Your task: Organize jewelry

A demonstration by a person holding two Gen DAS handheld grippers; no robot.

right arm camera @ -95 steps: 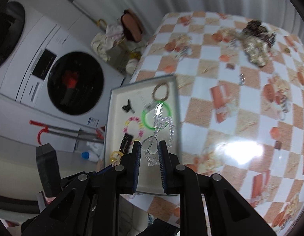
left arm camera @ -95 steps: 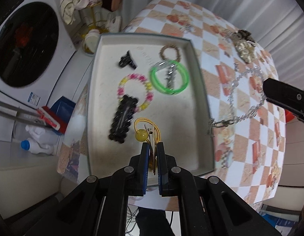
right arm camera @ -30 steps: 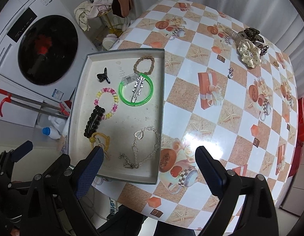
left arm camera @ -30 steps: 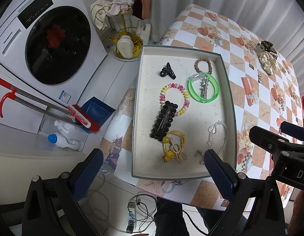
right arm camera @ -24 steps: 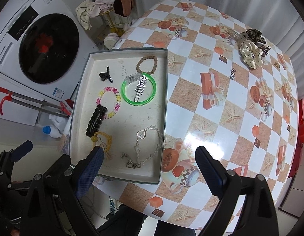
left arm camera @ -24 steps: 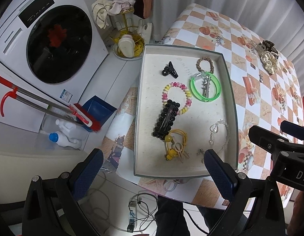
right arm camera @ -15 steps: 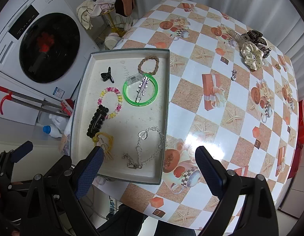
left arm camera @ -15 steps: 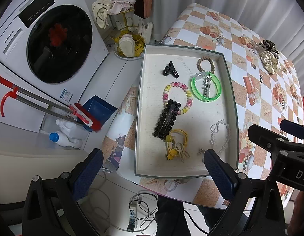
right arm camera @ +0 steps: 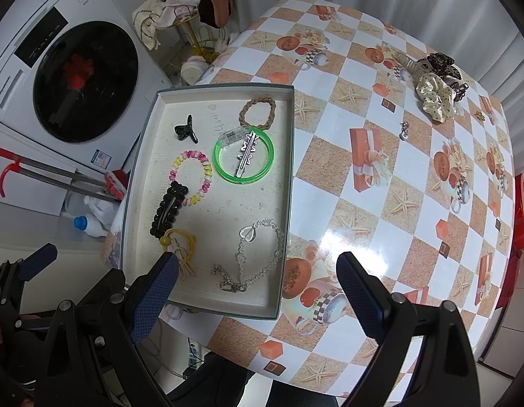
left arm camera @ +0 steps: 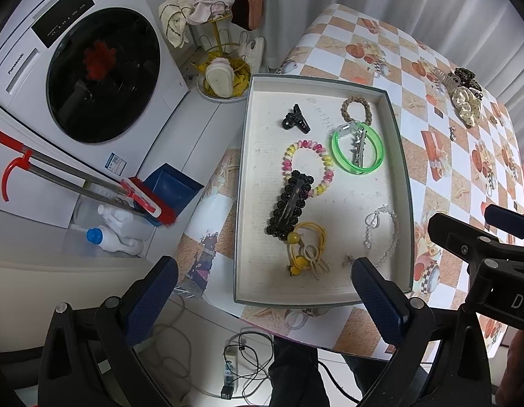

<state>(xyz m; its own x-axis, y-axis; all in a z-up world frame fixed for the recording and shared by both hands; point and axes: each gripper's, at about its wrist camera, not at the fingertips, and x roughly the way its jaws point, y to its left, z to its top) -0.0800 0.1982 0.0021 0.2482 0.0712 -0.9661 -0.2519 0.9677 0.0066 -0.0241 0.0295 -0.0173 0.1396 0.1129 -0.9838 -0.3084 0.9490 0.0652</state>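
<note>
A grey tray (left arm camera: 408, 183) (right arm camera: 290, 156) sits at the table's left edge. It holds a black claw clip (left arm camera: 295, 122), a brown braided band (right arm camera: 257, 109), a green bangle (right arm camera: 243, 156) with a silver clip inside, a pink-yellow bead bracelet (left arm camera: 307, 166), a black beaded barrette (right arm camera: 167, 211), a yellow hair tie (left arm camera: 306, 248) and a clear crystal bracelet (right arm camera: 258, 254). My left gripper (left arm camera: 263, 296) is open and empty, high above the tray's near edge. My right gripper (right arm camera: 255, 290) is open and empty, above the tray's near right corner.
Scrunchies and hair clips (right arm camera: 435, 81) lie at the table's far right, with a small charm (right arm camera: 403, 132) nearby. A washing machine (left arm camera: 92, 68), a yellow rack (left arm camera: 221, 51), a broom (left arm camera: 75, 176) and bottles (left arm camera: 109, 230) stand left of the checked table (right arm camera: 397, 203).
Both grippers let go of the yellow hair tie and the crystal bracelet, which now lie in the tray. Both opened wide and rose high above the table. Little has moved in the last second.
</note>
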